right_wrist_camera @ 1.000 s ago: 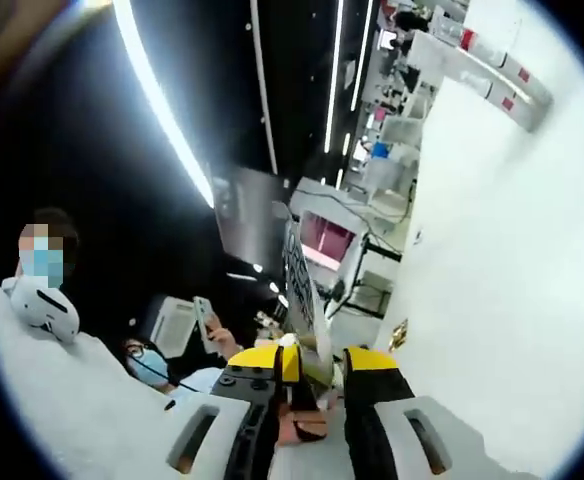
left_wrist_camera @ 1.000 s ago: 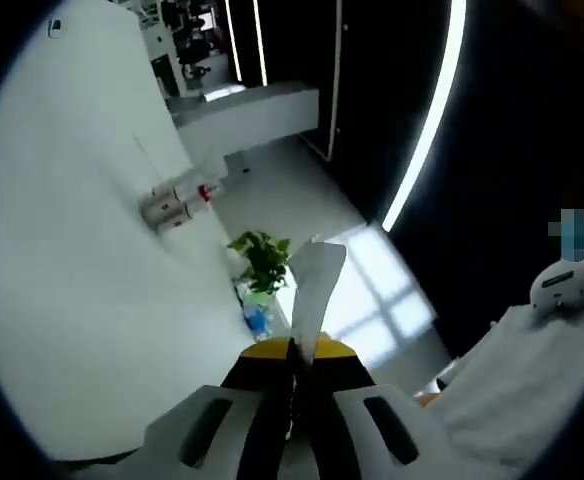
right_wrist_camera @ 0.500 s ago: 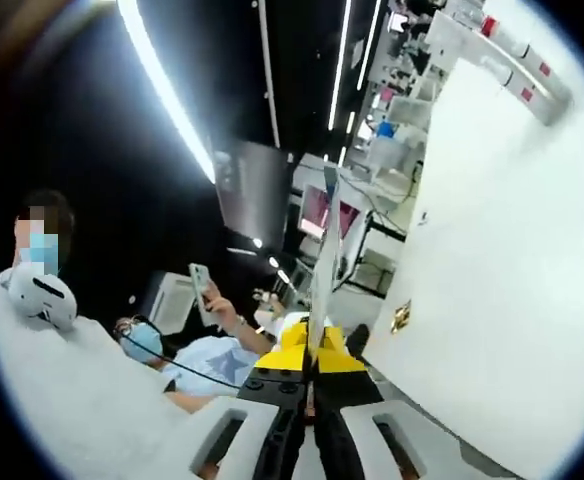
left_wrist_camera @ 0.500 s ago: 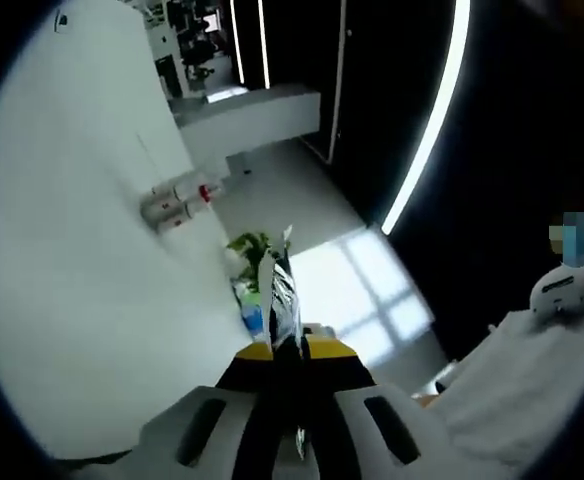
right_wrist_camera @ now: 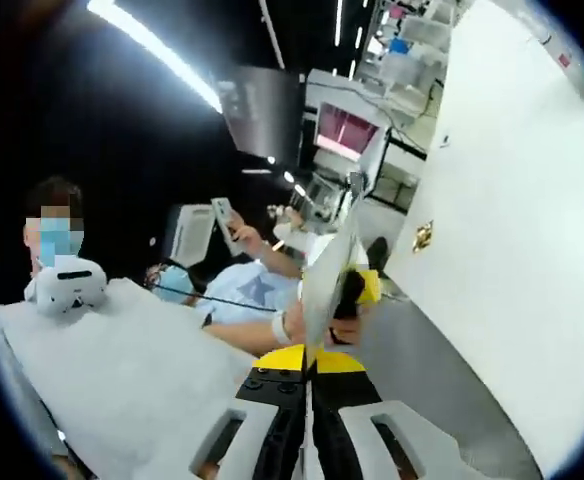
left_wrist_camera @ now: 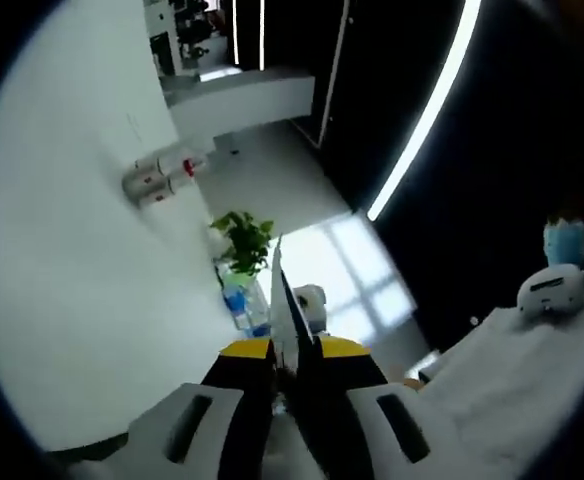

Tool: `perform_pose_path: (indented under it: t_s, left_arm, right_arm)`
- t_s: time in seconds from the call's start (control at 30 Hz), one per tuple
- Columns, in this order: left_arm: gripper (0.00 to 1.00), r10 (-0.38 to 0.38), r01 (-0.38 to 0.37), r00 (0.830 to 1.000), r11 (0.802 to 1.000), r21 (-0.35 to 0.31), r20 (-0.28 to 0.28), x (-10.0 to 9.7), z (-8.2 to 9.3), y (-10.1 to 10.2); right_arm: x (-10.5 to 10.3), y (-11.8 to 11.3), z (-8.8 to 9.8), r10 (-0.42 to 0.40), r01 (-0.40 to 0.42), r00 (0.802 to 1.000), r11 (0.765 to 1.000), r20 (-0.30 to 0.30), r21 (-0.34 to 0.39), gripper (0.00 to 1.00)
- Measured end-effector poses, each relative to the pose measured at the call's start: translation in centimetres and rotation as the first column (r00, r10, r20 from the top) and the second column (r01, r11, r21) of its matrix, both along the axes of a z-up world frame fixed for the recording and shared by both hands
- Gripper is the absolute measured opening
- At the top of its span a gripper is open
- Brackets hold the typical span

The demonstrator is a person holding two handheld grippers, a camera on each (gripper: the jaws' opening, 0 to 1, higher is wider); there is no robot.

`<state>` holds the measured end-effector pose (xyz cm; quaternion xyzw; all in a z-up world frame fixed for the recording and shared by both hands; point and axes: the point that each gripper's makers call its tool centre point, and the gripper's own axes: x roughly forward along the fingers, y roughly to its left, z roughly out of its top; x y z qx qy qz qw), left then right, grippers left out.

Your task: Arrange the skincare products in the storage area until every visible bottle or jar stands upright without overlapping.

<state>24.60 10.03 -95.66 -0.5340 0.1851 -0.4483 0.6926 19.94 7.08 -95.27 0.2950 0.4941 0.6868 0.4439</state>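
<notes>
Left gripper: our jaws pressed together.
Right gripper: jaws pressed together.
Potted plant: one.
White headset: one, on white cloth.

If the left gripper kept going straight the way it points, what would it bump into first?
Probably the green potted plant and the blue-labelled bottle beside the white wall. The left gripper, jaws shut, points just past them, with open bright floor beyond. Depth is hard to judge, so it might miss them.
</notes>
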Motion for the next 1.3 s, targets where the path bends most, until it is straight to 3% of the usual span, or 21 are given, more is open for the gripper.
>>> perform_pose_path:
  t_s: [0.07, 0.17, 0.3, 0.4, 0.7, 0.87, 1.17, 1.3]
  left_arm:
    - [0.14, -0.038, 0.038, 0.999, 0.999, 0.007, 0.000, -0.5, 0.0, -0.7]
    - [0.15, -0.106, 0.106, 0.994, 0.994, 0.008, 0.009, -1.5, 0.0, -1.8]
    - [0.10, -0.087, 0.087, 0.996, 0.996, 0.018, 0.011, -1.4, 0.0, -1.4]
    - [0.00, -0.078, 0.078, 0.997, 0.997, 0.004, 0.013, -1.2, 0.2, -0.9]
    - [0.00, -0.020, 0.020, 1.000, 0.999, -0.032, -0.002, -0.4, 0.4, 0.1]
    - [0.00, -0.019, 0.019, 1.000, 1.000, -0.007, -0.011, -0.3, 0.0, 0.0]
    - [0.00, 0.020, -0.021, 0.999, 1.000, -0.006, -0.038, 0.3, -0.4, 1.0]
    - [0.00, 0.023, -0.023, 0.999, 1.000, 0.004, -0.046, 0.4, -0.7, 0.8]
  right_arm:
    - [-0.5, -0.2, 0.1, 0.057, -0.057, 0.998, 0.998, -0.018, -0.021, 0.00]
    - [-0.5, 0.0, 0.4, 0.072, -0.072, 0.997, 0.997, -0.020, -0.020, 0.00]
    - [-0.3, -0.2, -0.2, 0.080, -0.081, 0.997, 0.996, -0.015, -0.042, 0.00]
    - [0.4, 0.1, -0.3, 0.038, -0.039, 0.999, 0.999, -0.012, -0.036, 0.00]
    - [3.1, 0.8, 0.7, -0.124, 0.127, 0.991, 0.991, -0.056, 0.045, 0.00]
    - [4.9, 0.7, 0.7, -0.231, 0.235, 0.970, 0.971, -0.070, 0.047, 0.00]
    - [5.7, 1.8, 0.6, -0.314, 0.314, 0.949, 0.945, -0.017, 0.087, 0.02]
    - [4.6, 2.7, 0.1, -0.271, 0.269, 0.962, 0.961, 0.023, 0.067, 0.10]
